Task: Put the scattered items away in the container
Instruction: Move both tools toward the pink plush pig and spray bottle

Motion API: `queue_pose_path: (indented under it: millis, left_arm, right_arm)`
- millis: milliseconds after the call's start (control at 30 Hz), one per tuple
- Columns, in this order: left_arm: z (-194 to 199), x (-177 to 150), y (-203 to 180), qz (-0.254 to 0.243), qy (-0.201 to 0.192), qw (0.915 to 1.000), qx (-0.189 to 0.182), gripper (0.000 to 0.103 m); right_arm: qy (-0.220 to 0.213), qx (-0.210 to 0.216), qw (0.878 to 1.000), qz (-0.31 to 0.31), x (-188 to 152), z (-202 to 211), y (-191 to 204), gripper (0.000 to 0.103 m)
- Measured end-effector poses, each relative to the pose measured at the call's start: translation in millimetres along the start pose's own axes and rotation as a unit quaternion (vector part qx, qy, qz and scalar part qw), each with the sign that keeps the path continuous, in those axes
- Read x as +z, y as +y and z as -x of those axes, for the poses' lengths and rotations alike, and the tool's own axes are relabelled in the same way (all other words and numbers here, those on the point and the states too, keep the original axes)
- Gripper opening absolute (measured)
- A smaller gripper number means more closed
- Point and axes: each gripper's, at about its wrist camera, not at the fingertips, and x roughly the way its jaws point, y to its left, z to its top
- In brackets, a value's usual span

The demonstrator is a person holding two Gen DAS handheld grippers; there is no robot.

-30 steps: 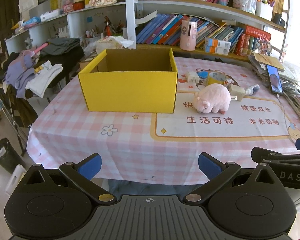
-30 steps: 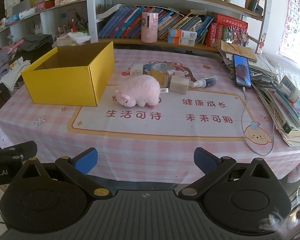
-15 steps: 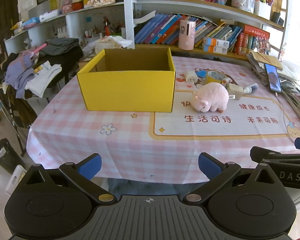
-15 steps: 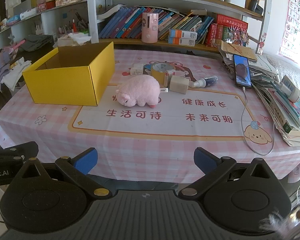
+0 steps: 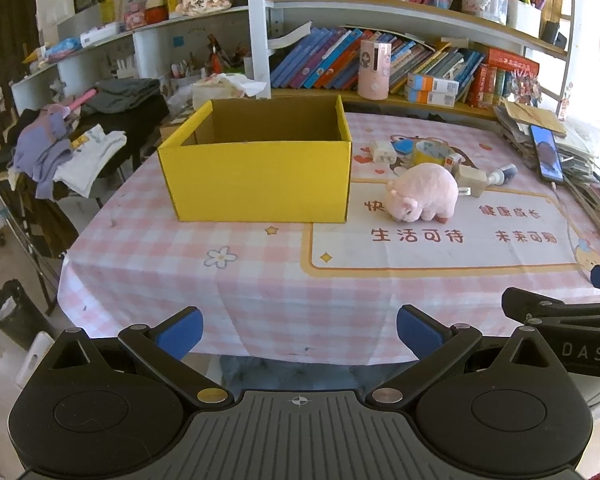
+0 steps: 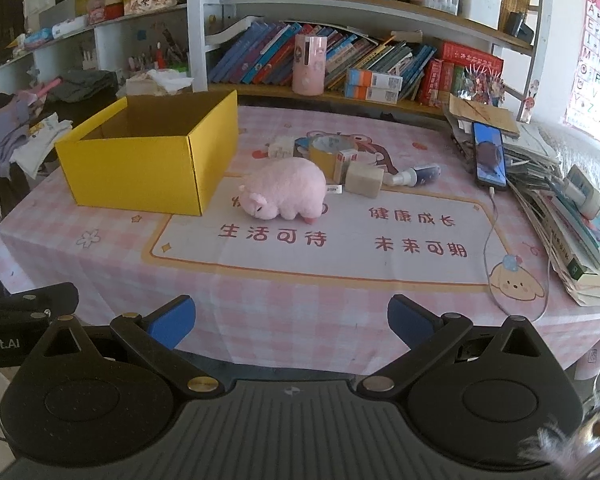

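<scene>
Pink-checked cloth covers the surface (image 6: 300, 300), with crowded bookshelves behind it. Nearest the cameras, at six o'clock in each view, both tools hang off the near edge: the left hand-held gripper (image 5: 299, 330) and the right hand-held gripper (image 6: 291, 320) each have their blue-tipped jaws spread wide and hold nothing.

Farther in, on the printed mat, the pink plush pig (image 6: 286, 194) lies on its belly, snout towards the yellow cardboard box (image 6: 152, 164), near it but apart. From the right wrist view the pig is at about twelve o'clock and the box at about eleven. The box stands open at the top; its floor is hidden from both views, so I cannot tell whether anything lies in it.

Just behind the pig, towards one o'clock, is a small cluster: a roll of tape (image 6: 332, 152), a small red-and-white carton (image 6: 346, 162) against it, a beige block (image 6: 364, 179), a dark pump bottle (image 6: 416, 175) lying on its side, and a small white item (image 6: 281, 147) farther back. A phone (image 6: 489, 154) on a cable rests on a paper stack at two o'clock.

The work looks to be at its start, with the scattered things all outside the box. The pig seems the likely first pick: the right tool would need to reach forward, straddle the soft body across its width, and close firmly enough that the plush does not slip.
</scene>
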Motion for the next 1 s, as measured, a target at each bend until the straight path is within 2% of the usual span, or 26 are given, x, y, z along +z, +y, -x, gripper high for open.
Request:
queue_pose_path:
  millis: [333,567,767,1000]
  left_arm:
    - [0,0,1,-0.009,0.002,0.9998,-0.019,0.103]
    - [-7,7,-6,-0.013,-0.007,0.9994,-0.032,0.103]
    - [-19,18,-20,-0.023,-0.014,0.9987,-0.044,0.103]
    - [-41,31,-39,-0.026,-0.004,0.9985,-0.047,0.103]
  right_arm:
    - [-0.01,0.009,1.0,-0.028,2,3,-6,0.103]
    - [-0.013,0.003,1.0,-0.017,8,-3,-8,0.103]
    - [-0.006,-0.006,0.999,-0.031,14,-18,-26,0.103]
    - [-0.001,-0.01,0.999,-0.037,23,-36,-46,0.103]
